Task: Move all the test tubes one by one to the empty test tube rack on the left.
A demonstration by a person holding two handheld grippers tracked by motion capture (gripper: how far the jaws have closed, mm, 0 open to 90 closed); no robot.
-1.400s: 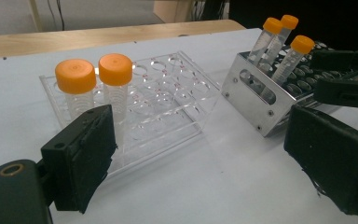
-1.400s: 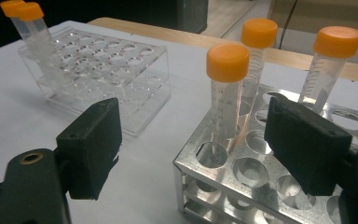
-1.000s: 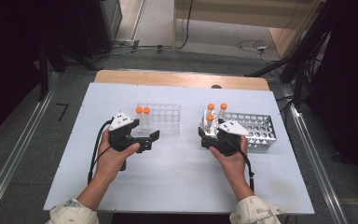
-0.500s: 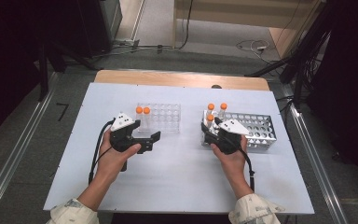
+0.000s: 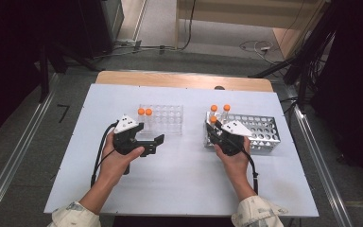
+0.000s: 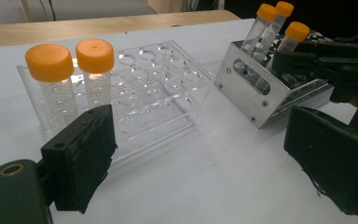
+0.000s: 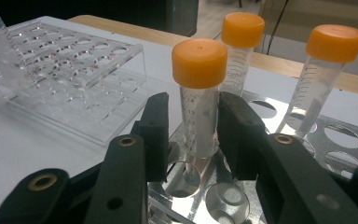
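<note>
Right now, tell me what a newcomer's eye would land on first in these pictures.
The bright orange caps: three capped tubes stand in the metal rack on the table's right, two more in the clear rack toward the left. The right gripper has just been closing its jaws around the nearest tube in the metal rack. The left gripper hovers open before the clear rack.

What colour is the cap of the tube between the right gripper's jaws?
Orange cap, clearest in the right gripper view.

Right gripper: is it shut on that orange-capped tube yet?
Shut on it, it appears. The right gripper has just been closing, and both pads sit against the orange-capped tube, which still stands in the metal rack.
</note>
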